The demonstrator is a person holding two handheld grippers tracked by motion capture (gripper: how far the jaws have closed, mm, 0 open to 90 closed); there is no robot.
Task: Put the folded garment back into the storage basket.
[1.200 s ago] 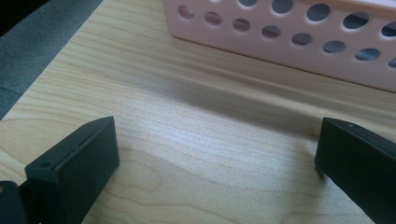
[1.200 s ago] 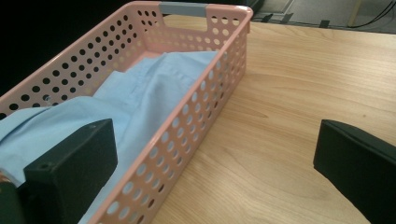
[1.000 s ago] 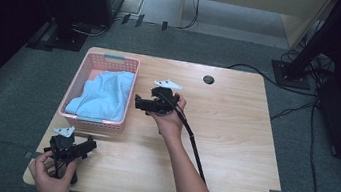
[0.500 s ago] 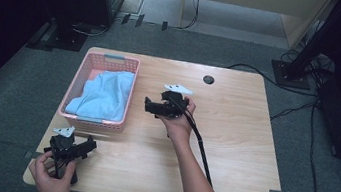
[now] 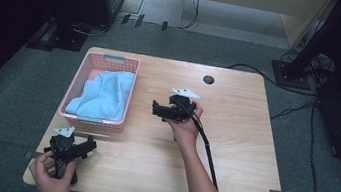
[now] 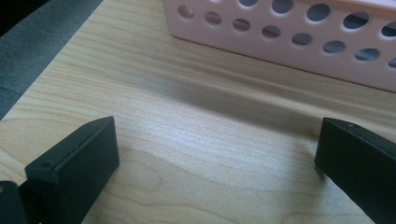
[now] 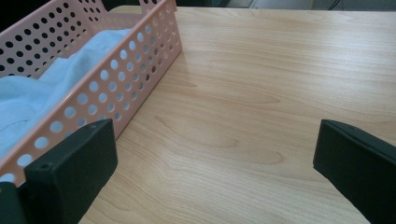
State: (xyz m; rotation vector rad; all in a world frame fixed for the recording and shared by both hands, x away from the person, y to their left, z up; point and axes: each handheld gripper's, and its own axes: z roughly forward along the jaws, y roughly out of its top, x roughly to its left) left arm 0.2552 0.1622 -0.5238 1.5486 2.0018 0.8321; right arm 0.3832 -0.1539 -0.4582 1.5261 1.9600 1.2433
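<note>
A pink perforated basket stands at the table's left, with a light blue cloth bunched inside it. In the right gripper view the basket's wall runs along the left and the cloth shows over its rim. My right gripper hovers mid-table just right of the basket, jaws wide apart and empty. My left gripper rests near the front left corner, below the basket, open with bare wood between its jaws. The basket's near wall shows ahead of it.
The wooden table has a round cable hole near its back edge. A black cable trails from the right gripper along the forearm. Grey carpet, cables and a dark stand base surround the table.
The right gripper has drawn away from the basket's side, moving rightward toward the table's middle. The left gripper has stayed put.
</note>
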